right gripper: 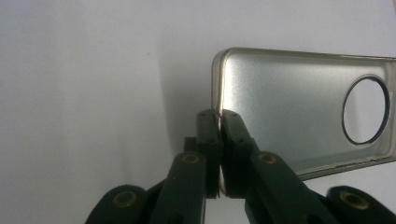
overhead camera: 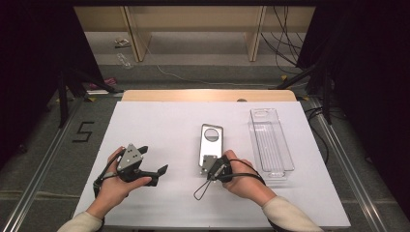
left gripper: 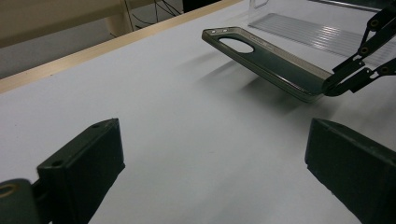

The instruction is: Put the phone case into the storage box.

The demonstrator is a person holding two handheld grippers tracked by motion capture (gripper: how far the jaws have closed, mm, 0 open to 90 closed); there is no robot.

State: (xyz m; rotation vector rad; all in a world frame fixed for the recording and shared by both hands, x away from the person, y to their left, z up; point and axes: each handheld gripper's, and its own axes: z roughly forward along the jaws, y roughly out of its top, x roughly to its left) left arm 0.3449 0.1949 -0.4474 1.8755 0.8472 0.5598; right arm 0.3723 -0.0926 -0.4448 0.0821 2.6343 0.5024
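Right gripper (right gripper: 218, 116) pinches the phone case (right gripper: 299, 107) rim; left gripper (left gripper: 210, 172) gapes empty; no legible writing.

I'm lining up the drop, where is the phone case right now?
In the high view the phone case is mid-table, just left of the clear tray, its near edge pinched by the right gripper and lifted off the white table.

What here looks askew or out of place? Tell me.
The phone case is off the table, tilted, its near edge pinched by the right gripper with a shadow beneath. The clear tray lies flat; the left gripper is open.
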